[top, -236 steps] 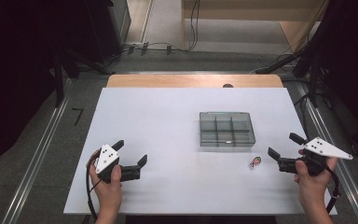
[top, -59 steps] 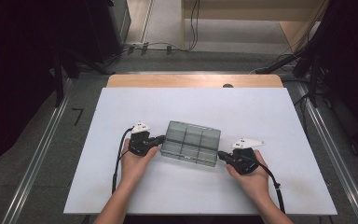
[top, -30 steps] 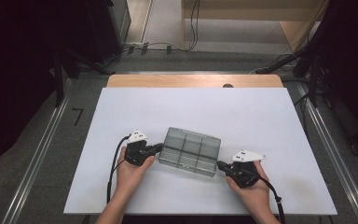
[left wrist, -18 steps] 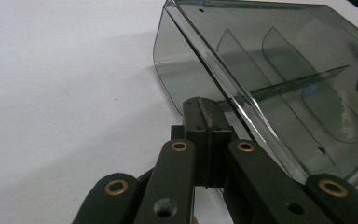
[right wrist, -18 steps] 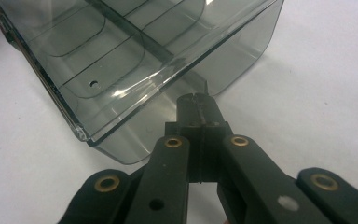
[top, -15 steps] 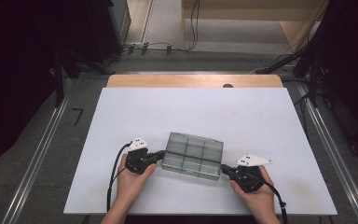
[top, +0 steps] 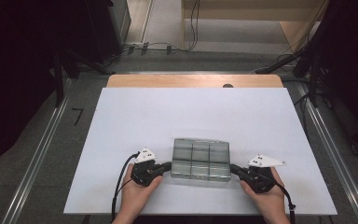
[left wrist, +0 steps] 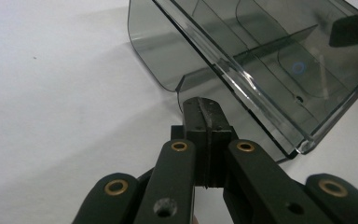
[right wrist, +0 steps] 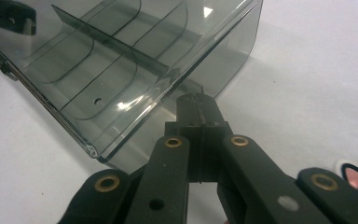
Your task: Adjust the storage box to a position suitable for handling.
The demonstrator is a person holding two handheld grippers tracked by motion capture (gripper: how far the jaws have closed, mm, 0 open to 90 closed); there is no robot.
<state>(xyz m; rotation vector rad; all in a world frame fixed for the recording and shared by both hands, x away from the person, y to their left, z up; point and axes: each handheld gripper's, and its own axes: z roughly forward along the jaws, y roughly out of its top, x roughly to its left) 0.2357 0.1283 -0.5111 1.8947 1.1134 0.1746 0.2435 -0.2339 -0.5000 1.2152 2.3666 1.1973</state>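
A smoky clear plastic compartment box lies on the white table near its front edge, lid closed, with several empty cells. My left gripper is shut, its tips pressed against the box's left end wall. On the opposite end, my right gripper is likewise shut and touches the wall. In the left gripper view the closed jaws meet at a notch in the wall with nothing between them. The right gripper view shows the same: jaws together, tip on the box.
A small red and white item lies on the table beside my right gripper. The table's front edge runs just under both hands. A wooden strip borders the far edge; metal rails and cables lie on the floor beyond.
Both grippers and the box between them have slid toward the table's front edge. The box has straightened from its slight tilt. The jaws stay shut.
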